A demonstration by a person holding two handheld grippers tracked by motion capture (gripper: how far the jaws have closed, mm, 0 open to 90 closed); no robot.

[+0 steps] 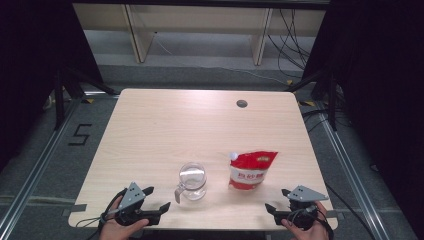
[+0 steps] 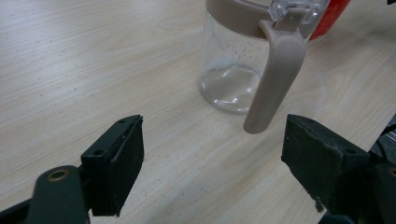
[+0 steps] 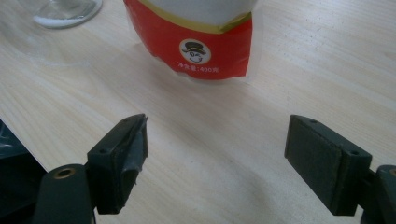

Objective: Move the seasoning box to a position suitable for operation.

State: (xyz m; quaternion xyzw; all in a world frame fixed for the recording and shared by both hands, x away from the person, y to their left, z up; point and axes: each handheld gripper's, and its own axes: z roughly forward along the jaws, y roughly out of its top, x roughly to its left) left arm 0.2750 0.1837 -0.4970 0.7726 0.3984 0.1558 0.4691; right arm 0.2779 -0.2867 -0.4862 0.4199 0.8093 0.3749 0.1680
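Note:
A clear glass jar (image 1: 192,180) with a beige handle (image 2: 274,79) stands near the table's front edge, its handle turned toward my left gripper (image 1: 156,198). That gripper rests at the front left, open and empty, a short way from the handle (image 1: 178,192). A red and white pouch (image 1: 250,170) with a white spout stands right of the jar. In the right gripper view the pouch (image 3: 201,42) stands just ahead of the wide-apart jaws. My right gripper (image 1: 278,200) sits open at the front right, in front of the pouch, holding nothing.
The wooden table (image 1: 190,125) has a round cable hole (image 1: 242,103) near its far edge. Beyond it stand pale shelf legs and cables on the floor. Black curtains hang on both sides.

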